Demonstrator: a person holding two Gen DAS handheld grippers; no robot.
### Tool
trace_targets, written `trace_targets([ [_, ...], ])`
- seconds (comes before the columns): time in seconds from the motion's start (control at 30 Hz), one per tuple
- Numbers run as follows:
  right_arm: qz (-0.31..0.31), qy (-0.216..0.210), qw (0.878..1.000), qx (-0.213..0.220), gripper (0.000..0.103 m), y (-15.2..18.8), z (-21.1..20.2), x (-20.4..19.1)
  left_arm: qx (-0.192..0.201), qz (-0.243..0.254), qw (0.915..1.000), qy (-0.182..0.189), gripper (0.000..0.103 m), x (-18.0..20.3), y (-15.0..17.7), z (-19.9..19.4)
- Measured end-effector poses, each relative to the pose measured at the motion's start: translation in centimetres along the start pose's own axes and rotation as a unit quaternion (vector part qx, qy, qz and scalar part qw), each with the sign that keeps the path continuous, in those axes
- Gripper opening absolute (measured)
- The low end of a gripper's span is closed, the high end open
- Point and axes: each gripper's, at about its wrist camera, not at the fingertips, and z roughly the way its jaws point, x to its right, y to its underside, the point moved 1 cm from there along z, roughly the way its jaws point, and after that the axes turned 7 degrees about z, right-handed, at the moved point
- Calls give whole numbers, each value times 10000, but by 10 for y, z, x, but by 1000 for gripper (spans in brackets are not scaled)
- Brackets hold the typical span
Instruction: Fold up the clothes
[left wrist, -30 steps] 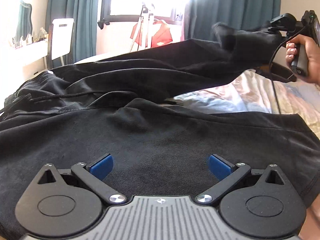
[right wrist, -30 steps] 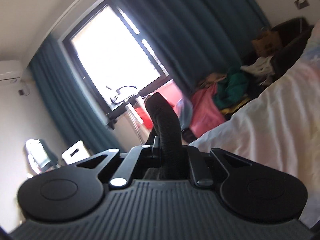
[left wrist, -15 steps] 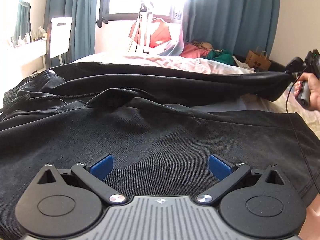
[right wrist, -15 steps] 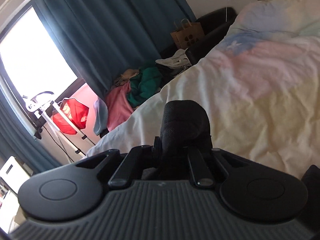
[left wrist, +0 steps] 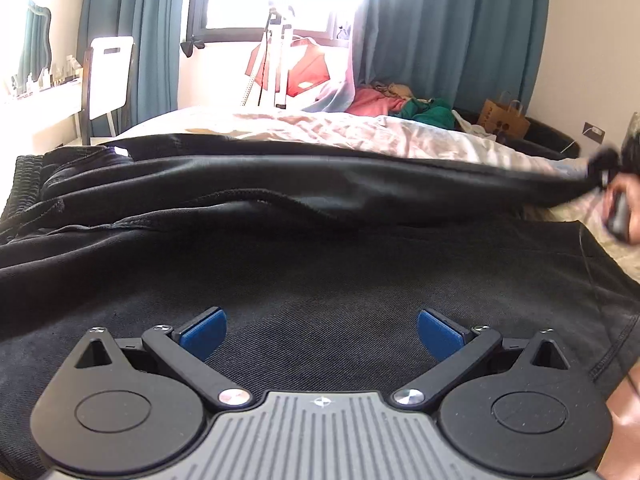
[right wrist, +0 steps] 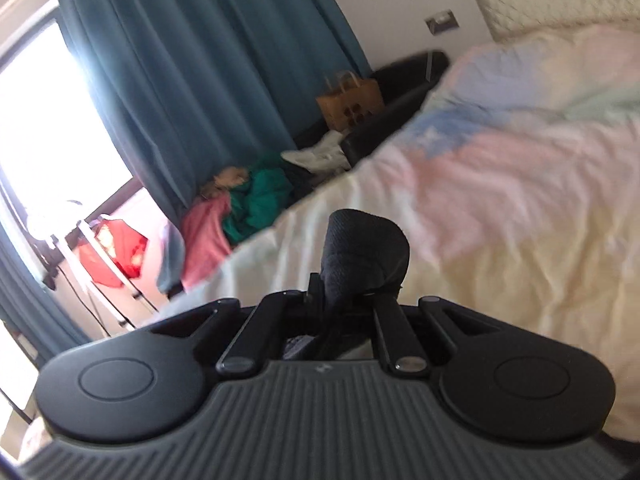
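Note:
A black pair of pants (left wrist: 320,256) lies spread across the bed in the left wrist view. My left gripper (left wrist: 320,334) is open, its blue pads (left wrist: 204,332) resting just above the near leg's fabric. My right gripper (right wrist: 352,296) is shut on the cuff of the far leg (right wrist: 366,252), held low over the bedding. In the left wrist view that far leg (left wrist: 360,184) stretches out to the right towards the blurred right gripper (left wrist: 604,168).
The bed's pale quilt (right wrist: 520,208) lies beyond the pants. A pile of pink and green clothes (left wrist: 400,104), a paper bag (left wrist: 502,120), a drying rack with a red garment (left wrist: 300,68) and a white chair (left wrist: 108,76) stand by the teal curtains.
My right gripper has carried the far leg's cuff down and to the right, from raised in the air to stretched low over the bed. My left gripper has stayed open in place.

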Motion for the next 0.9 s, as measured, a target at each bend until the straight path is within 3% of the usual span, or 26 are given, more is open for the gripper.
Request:
trace_targets([
  [0.07, 275, 298, 9985, -371, 9, 27, 4, 38, 4, 35, 10000, -14, 103, 0, -1, -2],
  [0.13, 475, 313, 9966, -592, 9, 44, 3, 57, 4, 75, 10000, -32, 103, 1, -1, -2],
  [0.27, 185, 347, 9965, -737, 13, 44, -5, 49, 16, 156, 9999, -64, 103, 4, -2, -6],
  [0.37, -369, 494, 9952, -759, 18, 38, -22, 29, 82, 193, 9997, -91, 103, 9, -3, -9],
  [0.53, -1215, 522, 9893, -611, 47, 40, -77, 3, 325, 214, 9991, -193, 103, 10, -6, -25],
  [0.77, -1666, -247, 9825, -797, 48, 72, -182, -37, 594, 253, 9977, -194, 103, 11, -8, -57],
  [0.9, -2258, -904, 9653, -949, 47, 107, -250, -71, 728, 326, 9966, -223, 103, 15, -7, -76],
])
